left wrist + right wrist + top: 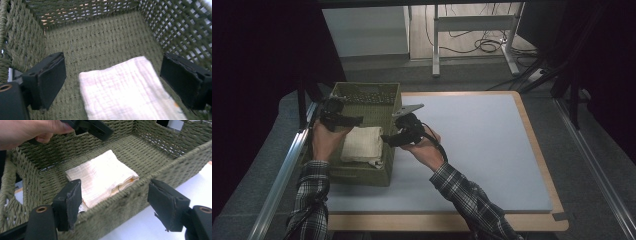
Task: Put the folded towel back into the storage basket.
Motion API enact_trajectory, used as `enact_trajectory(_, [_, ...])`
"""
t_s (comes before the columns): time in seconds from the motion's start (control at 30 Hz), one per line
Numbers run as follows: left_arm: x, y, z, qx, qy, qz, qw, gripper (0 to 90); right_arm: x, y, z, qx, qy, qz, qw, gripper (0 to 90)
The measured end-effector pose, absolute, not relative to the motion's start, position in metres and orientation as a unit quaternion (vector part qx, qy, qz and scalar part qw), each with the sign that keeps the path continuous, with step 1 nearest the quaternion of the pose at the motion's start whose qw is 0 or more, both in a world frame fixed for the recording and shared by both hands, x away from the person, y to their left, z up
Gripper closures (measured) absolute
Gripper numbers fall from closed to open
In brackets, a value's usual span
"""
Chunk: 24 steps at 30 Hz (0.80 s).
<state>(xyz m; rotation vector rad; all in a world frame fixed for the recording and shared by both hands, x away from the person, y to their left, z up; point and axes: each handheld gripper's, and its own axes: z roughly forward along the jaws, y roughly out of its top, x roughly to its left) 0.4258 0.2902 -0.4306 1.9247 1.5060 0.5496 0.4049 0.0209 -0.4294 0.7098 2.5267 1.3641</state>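
Dim, dark-edged high view; brighter, softly blurred close views, faint shadows.

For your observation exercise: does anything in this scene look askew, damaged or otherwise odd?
Nothing much. The folded cloth lies flat inside the woven basket, slightly angled to its walls. Both grippers, left and right, are open and hold nothing.

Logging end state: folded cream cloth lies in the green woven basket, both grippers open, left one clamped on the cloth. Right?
Not quite. The left gripper is open but holds nothing: in the left gripper view its jaws stand apart above the folded cream cloth, not touching it. The cloth does lie in the green woven basket, and the right gripper is open.
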Motion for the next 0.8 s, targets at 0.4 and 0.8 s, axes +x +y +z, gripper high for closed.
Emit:
enact_trajectory(0.4, [0.409,0.278,-0.427,0.728,0.549,0.173,0.372,2.2,0.404,-0.015,-0.429,0.244,0.849,0.459,0.098,22.0])
enact_trajectory(0.8, [0.384,0.251,-0.424,0.742,0.506,0.182,0.401,0.9,0.396,-0.048,-0.429,0.243,0.850,0.457,0.101,18.1])
